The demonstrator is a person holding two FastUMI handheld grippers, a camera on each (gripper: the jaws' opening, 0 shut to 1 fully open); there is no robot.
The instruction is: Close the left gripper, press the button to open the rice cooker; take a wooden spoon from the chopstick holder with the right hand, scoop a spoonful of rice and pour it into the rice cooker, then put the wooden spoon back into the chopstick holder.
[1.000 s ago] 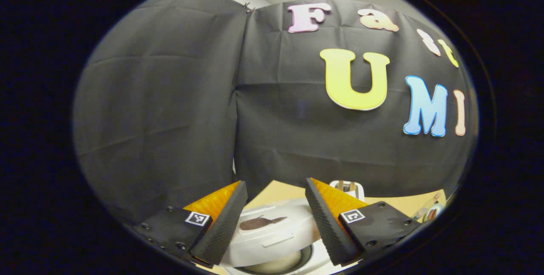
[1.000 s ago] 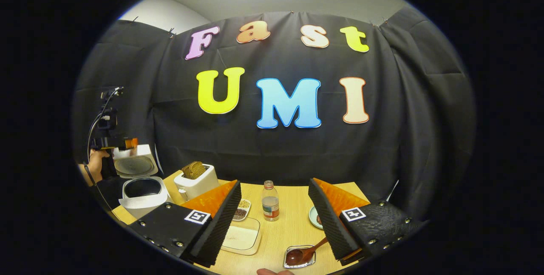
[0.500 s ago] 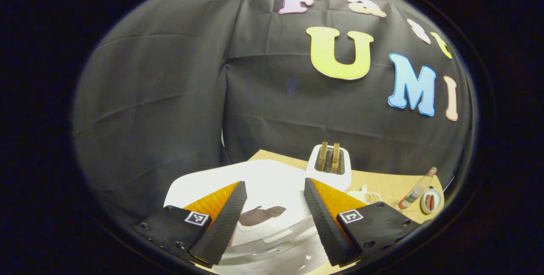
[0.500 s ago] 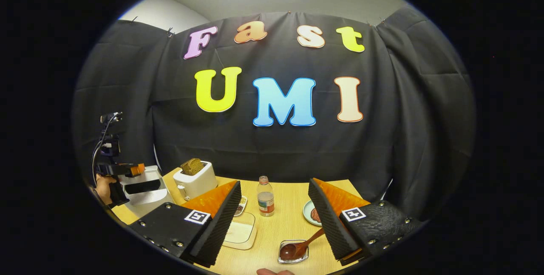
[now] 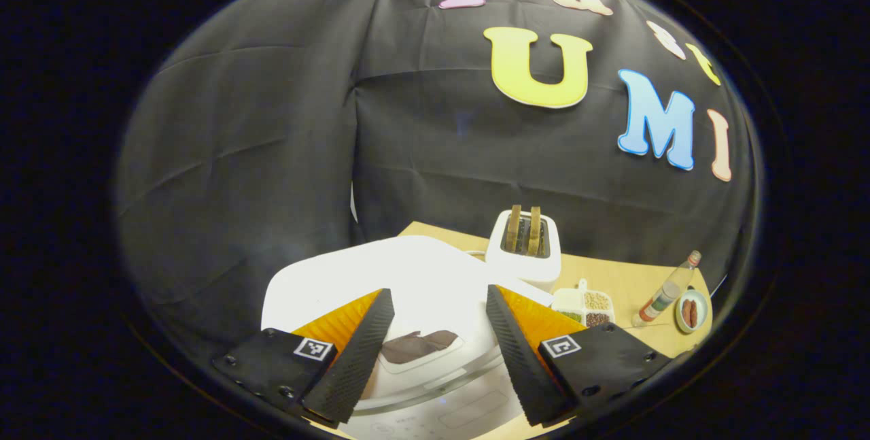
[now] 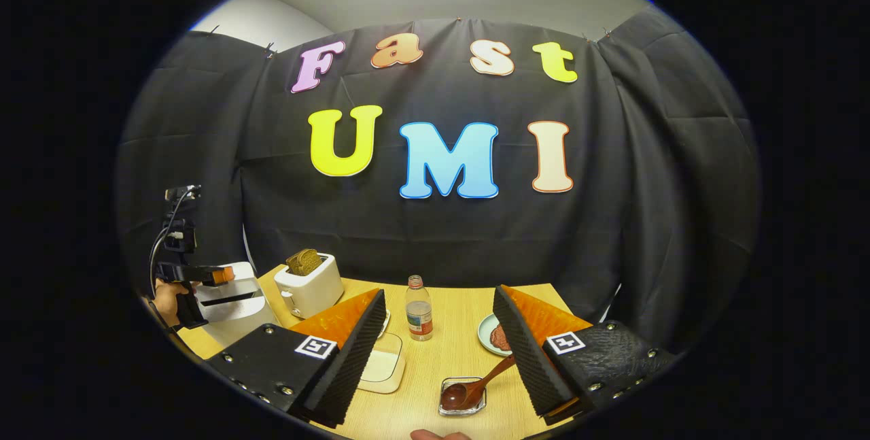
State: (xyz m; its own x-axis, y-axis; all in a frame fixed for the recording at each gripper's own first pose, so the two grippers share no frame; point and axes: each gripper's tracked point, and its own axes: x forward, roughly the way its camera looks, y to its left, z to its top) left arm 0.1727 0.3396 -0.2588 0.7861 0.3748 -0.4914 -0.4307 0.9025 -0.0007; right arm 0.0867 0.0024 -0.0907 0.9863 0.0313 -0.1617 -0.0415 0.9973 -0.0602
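**A:** What were the jaws doing?

**B:** The left gripper (image 5: 435, 351) had its jaws apart, holding nothing. Between and just beyond them sat the white rice cooker (image 5: 380, 277), its lid down, with a dark brown mark on the lid in the gap between the fingers. The right gripper (image 6: 438, 358) also stood with jaws apart and empty, hovering above the wooden table (image 6: 442, 358).

**A:** And the wooden spoon?

**B:** The wooden spoon (image 6: 476, 389) lay just below the right jaws, between them and nearer the right finger, its bowl resting in a small clear dish (image 6: 462, 404). I could not tell whether that was the chopstick holder.

**A:** What lay further out?

**B:** Beyond the right jaws stood a bottle (image 6: 419, 309), with a plate (image 6: 495, 334) of something brown to its right and a clear flat container (image 6: 380, 366) beside the left finger. Far left, a toaster (image 6: 309, 287) holding bread, then the cooker, with a hand (image 6: 165, 298) holding the other gripper over it.
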